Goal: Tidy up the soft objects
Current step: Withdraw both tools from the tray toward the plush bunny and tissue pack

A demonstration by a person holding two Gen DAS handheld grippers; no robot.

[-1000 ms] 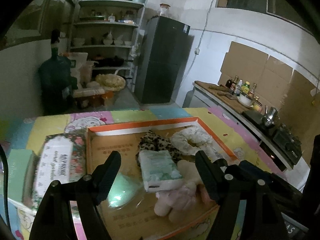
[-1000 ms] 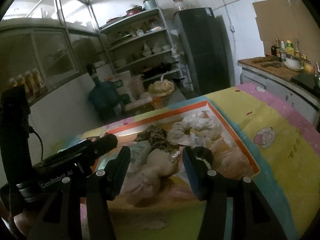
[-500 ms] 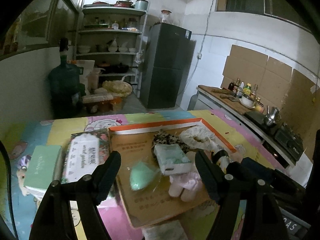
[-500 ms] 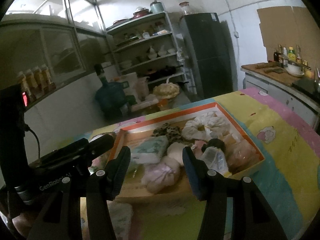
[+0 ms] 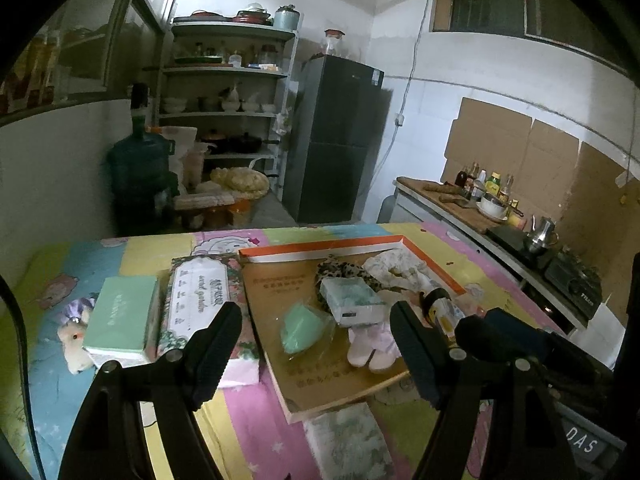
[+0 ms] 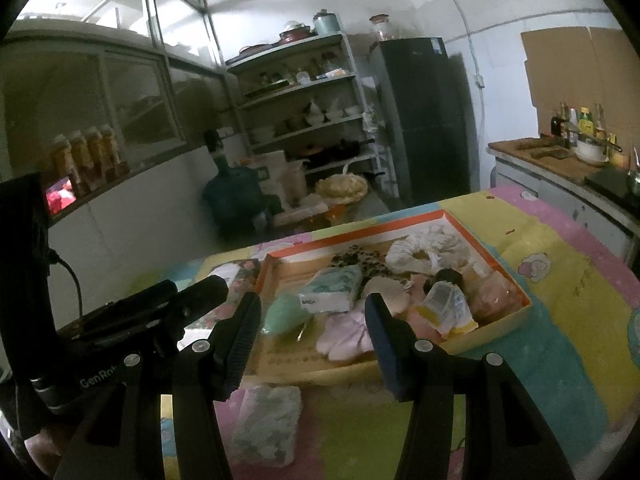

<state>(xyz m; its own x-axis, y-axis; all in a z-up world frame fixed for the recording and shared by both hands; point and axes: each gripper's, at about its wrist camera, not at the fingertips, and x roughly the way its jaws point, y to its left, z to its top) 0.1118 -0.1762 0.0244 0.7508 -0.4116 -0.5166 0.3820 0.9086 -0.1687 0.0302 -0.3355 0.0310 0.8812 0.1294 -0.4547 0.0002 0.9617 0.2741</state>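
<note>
A desk under a pastel cartoon cloth stands in a dim kitchen with shelves and a dark fridge. On it, left to right: a mint box, a floral tissue pack, then an orange-rimmed cardboard tray holding a green pouch, a pink plush and a cream scrunchie. The left hand-held gripper and the right hand-held gripper hover wide apart, holding nothing.

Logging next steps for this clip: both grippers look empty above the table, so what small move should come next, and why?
Probably lower the open right gripper onto the floral tissue pack lying on the cloth outside the orange-rimmed box. Most other soft items already sit inside; the left gripper is also open and empty.
</note>
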